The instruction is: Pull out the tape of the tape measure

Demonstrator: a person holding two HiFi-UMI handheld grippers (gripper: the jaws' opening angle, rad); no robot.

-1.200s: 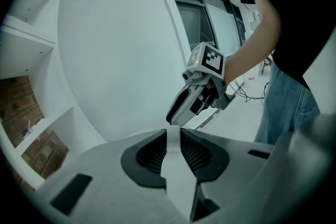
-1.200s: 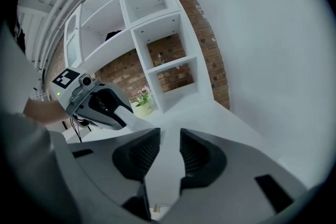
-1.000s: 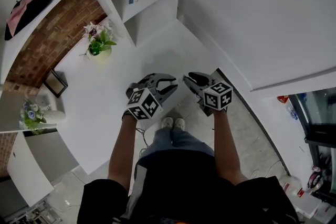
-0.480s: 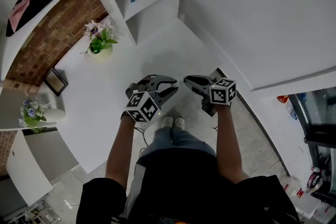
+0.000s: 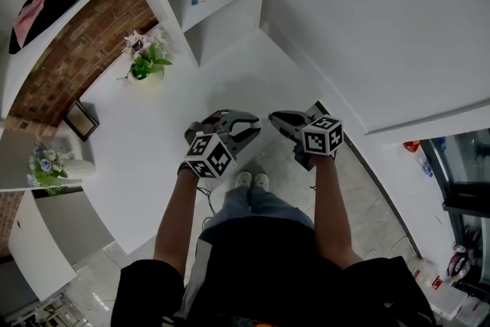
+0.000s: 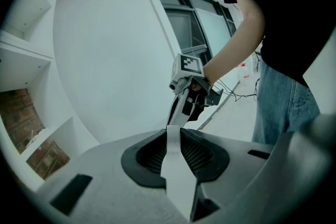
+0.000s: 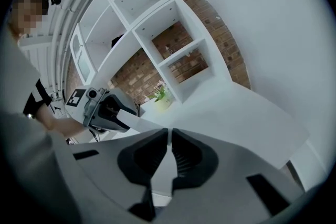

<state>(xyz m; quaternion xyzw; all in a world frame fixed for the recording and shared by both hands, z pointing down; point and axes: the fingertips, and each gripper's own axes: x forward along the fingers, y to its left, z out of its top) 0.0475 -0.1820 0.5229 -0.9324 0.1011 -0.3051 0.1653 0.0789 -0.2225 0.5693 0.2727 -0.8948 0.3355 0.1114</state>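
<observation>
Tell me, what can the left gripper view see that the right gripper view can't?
Only the left gripper view shows the whole right gripper, whose jaws have just been closing onto the thin white measuring tape, plus dark window frames and the person's blue jeans. Only the right gripper view shows the whole left gripper, the white cubby shelf, the red brick wall and a small green potted plant. Both show that tape stretched between the two grippers.
</observation>
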